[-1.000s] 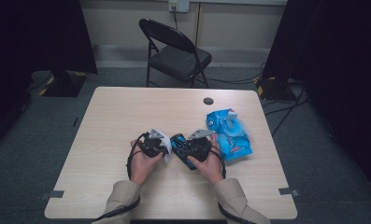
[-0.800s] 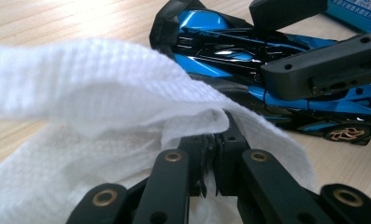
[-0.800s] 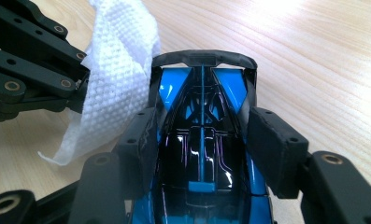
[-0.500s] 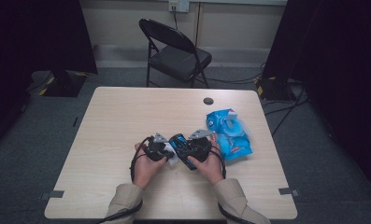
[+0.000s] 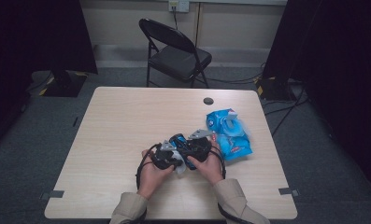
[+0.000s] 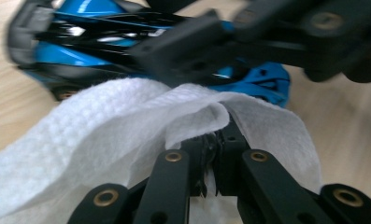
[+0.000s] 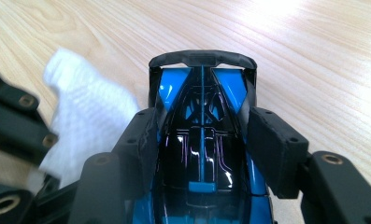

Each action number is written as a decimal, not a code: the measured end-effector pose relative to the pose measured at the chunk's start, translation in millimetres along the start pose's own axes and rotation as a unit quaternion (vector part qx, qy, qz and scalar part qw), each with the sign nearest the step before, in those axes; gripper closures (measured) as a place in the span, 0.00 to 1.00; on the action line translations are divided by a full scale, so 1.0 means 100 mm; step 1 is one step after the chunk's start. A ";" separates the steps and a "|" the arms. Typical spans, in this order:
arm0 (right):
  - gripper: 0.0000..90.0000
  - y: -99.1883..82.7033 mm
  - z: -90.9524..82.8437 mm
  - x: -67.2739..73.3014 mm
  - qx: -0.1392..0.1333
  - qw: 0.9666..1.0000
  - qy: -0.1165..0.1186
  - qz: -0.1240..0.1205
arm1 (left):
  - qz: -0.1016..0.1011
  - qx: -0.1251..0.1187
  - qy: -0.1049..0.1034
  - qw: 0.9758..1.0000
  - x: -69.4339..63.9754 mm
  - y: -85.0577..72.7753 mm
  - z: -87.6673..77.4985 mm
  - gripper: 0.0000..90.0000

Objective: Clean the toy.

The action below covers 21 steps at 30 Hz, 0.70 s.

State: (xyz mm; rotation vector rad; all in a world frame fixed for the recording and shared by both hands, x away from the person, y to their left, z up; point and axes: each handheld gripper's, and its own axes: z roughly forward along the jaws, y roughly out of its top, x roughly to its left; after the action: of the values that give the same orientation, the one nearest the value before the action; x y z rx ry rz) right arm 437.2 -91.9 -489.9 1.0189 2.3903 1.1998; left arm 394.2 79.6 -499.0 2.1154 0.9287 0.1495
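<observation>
The right gripper clamps the blue toy car near the bench's front edge; the left gripper, clenched on a white wipe, meets it. We should rub lightly and keep the car steady.

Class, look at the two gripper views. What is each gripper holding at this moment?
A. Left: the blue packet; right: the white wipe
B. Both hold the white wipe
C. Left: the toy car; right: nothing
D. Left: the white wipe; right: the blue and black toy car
D: the left gripper is shut on the white wipe, while the right gripper has a finger at each side of the blue and black toy car.
</observation>
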 end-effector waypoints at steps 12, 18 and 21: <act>0.49 -0.01 0.00 0.00 -0.003 1.000 0.000 -0.001 | 0.011 -0.003 -0.028 1.000 -0.22 -0.06 0.02 0.94; 0.49 -0.02 0.00 0.00 -0.005 1.000 0.001 0.001 | 0.015 -0.005 -0.051 0.999 -0.35 -0.09 0.05 0.94; 0.49 -0.03 0.00 0.00 -0.008 1.000 0.000 0.003 | 0.021 -0.006 -0.062 0.998 -0.43 -0.10 0.07 0.94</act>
State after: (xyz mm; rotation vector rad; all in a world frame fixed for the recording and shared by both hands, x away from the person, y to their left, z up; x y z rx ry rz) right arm 436.2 -93.2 -491.7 1.0203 2.3754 1.2202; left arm 360.5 51.1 -502.7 2.1079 0.8090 0.0439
